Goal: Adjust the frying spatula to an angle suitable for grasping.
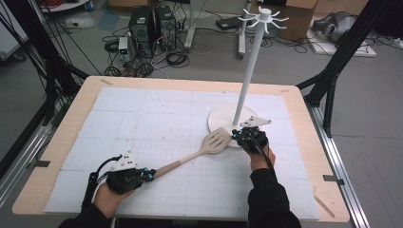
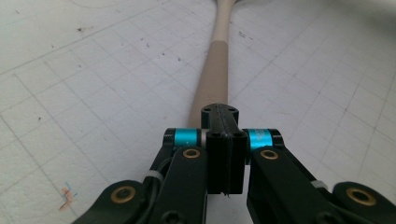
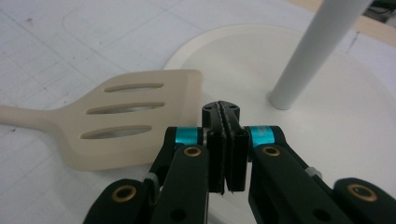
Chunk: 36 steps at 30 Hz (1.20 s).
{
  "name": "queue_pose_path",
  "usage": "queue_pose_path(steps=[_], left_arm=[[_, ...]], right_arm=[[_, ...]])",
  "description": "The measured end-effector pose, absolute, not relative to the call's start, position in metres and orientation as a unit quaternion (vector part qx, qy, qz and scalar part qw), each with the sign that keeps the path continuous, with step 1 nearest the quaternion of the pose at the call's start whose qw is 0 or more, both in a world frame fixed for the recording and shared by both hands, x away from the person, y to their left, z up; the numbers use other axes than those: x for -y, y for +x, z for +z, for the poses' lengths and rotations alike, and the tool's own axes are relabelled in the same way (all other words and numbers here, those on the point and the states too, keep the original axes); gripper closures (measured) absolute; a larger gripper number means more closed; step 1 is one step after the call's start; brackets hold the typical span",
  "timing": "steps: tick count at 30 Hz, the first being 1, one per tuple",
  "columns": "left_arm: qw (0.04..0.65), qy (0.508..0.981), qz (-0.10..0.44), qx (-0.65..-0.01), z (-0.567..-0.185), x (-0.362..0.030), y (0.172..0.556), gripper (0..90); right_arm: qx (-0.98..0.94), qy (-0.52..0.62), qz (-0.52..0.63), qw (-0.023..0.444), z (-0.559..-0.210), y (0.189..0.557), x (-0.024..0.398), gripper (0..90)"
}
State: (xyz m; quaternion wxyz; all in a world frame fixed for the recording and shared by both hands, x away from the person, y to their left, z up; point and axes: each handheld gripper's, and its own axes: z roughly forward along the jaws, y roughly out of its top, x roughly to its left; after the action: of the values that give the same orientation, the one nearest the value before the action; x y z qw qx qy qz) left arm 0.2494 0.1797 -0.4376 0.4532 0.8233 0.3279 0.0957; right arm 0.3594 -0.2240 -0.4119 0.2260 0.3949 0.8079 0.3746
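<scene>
Light wooden worktop point(image 1: 62, 142) covered by a white gridded mat point(image 1: 157, 118). Tall white hook stand with a round flat base point(image 1: 219, 118) and slim pole point(image 1: 247, 76) sits right of centre, toward the worktop's right edge; hooks ring the top. Beige slotted plastic spatula point(image 1: 216, 141) lies flat on the mat, diagonal, blade against the near-left rim of the stand base, handle point(image 2: 212, 79) running toward the near-left corner.

Left gripper point(image 1: 149, 175), black with cyan bands, near the front-left of the worktop: jaws pressed fully together, tips right at the handle's end; in the left gripper view point(image 2: 219, 112) the handle begins just beyond the tips, nothing between the pads. Contact with the handle: cannot tell.

Right gripper point(image 1: 236, 134) over the near edge of the stand base: jaws fully closed on nothing, tips just beside the blade's right corner in the right gripper view point(image 3: 221, 109).
</scene>
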Motion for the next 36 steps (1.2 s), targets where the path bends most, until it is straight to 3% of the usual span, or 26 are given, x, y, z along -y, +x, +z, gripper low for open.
queue_pose_path(steps=[6, 17, 21, 22, 36], left_arm=[[0.453, 0.823, 0.096, -0.328, -0.438, -0.18, 0.249, 89.4], [0.443, 0.826, 0.109, -0.332, -0.436, -0.178, 0.248, 89.5], [0.436, 0.821, 0.127, -0.346, -0.435, -0.181, 0.251, 88.7], [0.434, 0.82, 0.127, -0.35, -0.434, -0.183, 0.252, 83.7], [0.443, 0.803, 0.148, -0.37, -0.434, -0.189, 0.26, 83.9]], right_arm=[[-0.804, 0.374, 0.394, 0.241, -0.408, 0.358, 0.219, 89.2], [-0.821, 0.371, 0.377, 0.214, -0.408, 0.361, 0.212, 89.2], [-0.827, 0.369, 0.367, 0.214, -0.407, 0.357, 0.212, 89.2], [-0.827, 0.369, 0.365, 0.216, -0.407, 0.356, 0.212, 89.2], [-0.83, 0.368, 0.36, 0.213, -0.41, 0.344, 0.217, 89.2]])
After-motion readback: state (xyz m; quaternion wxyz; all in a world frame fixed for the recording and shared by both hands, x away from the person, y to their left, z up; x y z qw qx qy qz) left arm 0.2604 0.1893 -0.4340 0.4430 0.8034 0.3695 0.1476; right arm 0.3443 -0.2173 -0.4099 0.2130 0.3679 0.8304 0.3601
